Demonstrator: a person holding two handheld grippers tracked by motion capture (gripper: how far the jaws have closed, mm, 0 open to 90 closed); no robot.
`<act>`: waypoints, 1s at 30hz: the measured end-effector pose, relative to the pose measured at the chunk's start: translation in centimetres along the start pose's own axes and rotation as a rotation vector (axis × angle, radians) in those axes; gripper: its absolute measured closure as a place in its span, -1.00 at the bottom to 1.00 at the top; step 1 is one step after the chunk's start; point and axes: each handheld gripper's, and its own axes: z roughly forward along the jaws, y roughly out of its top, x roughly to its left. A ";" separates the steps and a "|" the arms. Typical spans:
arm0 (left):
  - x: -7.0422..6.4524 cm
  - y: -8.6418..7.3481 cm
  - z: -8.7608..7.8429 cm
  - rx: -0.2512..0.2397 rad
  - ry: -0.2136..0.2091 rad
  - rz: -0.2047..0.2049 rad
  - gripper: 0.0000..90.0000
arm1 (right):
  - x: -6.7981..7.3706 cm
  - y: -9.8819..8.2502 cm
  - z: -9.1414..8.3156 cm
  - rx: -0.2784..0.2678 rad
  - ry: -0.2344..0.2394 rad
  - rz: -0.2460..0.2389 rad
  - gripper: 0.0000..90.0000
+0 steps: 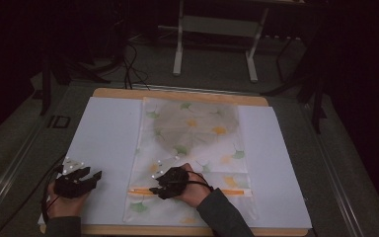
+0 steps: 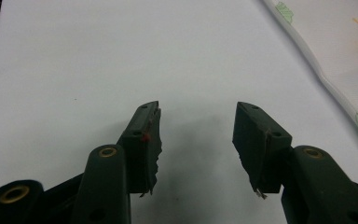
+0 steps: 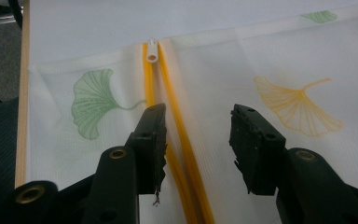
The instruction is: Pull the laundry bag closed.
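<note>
A white mesh bag printed with green and yellow leaves lies flat on a white sheet. An orange zipper runs across the bag's near end. My right gripper hovers over the zipper's left part, jaws open. In the right gripper view the zipper passes under the left jaw, and its white pull lies ahead at the bag's edge; nothing is gripped by my right gripper. My left gripper rests at the left over bare sheet, open and empty.
The sheet covers a wooden tabletop. The bag's edge shows at the right of the left gripper view. Behind the table stand a white metal frame and cables on the dark floor.
</note>
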 end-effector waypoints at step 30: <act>-0.1 0.0 0.0 0.006 0.001 0.008 0.14 | 1.1 2.0 2.8 0.036 0.055 -0.049 0.34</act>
